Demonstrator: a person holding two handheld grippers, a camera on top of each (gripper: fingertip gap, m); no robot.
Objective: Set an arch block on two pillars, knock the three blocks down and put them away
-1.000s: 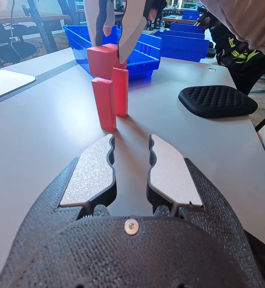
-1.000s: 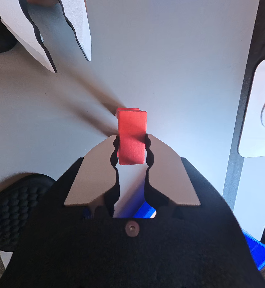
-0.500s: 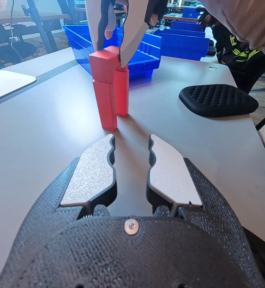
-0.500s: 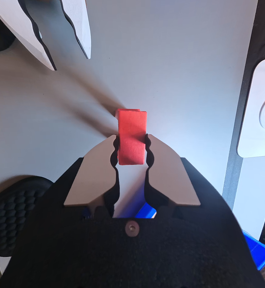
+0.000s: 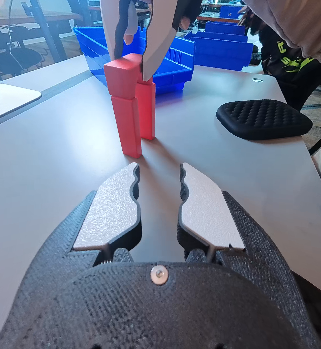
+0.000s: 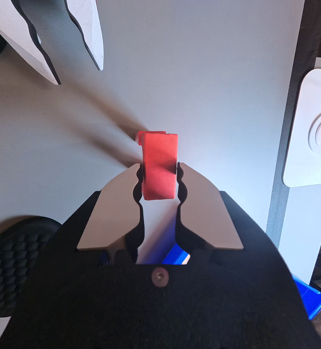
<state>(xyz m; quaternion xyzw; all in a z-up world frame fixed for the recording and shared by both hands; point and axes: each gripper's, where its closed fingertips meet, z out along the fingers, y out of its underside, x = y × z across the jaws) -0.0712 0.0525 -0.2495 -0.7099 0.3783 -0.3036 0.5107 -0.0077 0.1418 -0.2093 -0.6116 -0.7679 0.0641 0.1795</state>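
Red arch block [image 6: 158,166] resting on two pillars [image 5: 129,126] at twelve o'clock, clamped by right gripper [image 6: 158,166]. Left gripper [image 5: 158,166] empty, moderately parted. Release, knocking down, storing in blue bin [image 5: 174,69] remaining.

Workshop-like room: blue bins [image 5: 220,49], work tables [image 5: 33,18].

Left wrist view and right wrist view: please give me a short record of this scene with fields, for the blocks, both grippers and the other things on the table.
arch block: red, sits on top of the two pillars, between the right gripper's fingers
near pillar: red, upright on the table
far pillar: red, upright, just behind the near one
right gripper: points down from above, fingers at both sides of the arch block
left gripper: open, empty, low over the table, short of the pillars
blue bin: behind the blocks
black pad: to the right
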